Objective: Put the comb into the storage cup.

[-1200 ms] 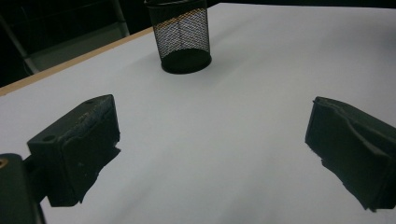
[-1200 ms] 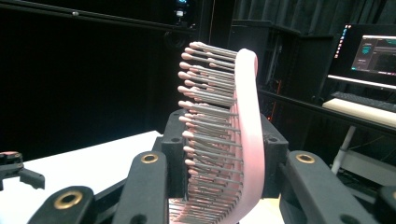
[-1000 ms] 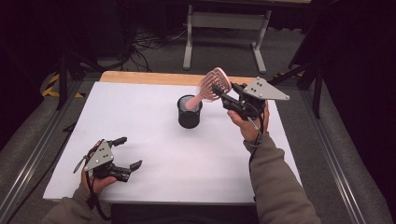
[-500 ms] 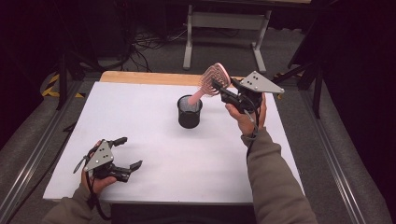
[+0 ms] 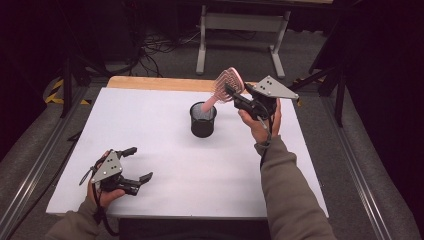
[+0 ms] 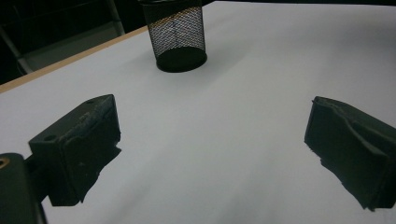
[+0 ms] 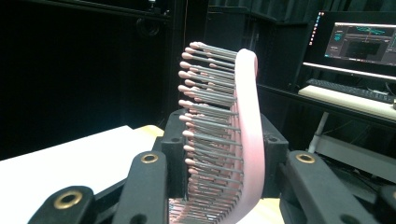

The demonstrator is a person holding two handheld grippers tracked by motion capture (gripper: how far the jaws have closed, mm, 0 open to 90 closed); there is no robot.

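Pink hairbrush (image 5: pixel 227 82) clamped in right tool (image 5: pixel 235 95).

Both forearms are covered by loose grey-olive sleeves (image 5: pixel 292 200) reaching to the wrists. The left gripper (image 5: pixel 141 165) and the right gripper (image 5: pixel 231 91) are matte black, and each carries a pale grey three-cornered plate (image 5: pixel 271 87) dotted with small dark holes on top, with a thin black cable (image 5: pixel 267 140) trailing down along the wrist. Seen close, the jaws are blocky black pads (image 6: pixel 79 144) with scuffed faces, mounted on black link arms pinned with brass-coloured rivets (image 7: pixel 149 158).
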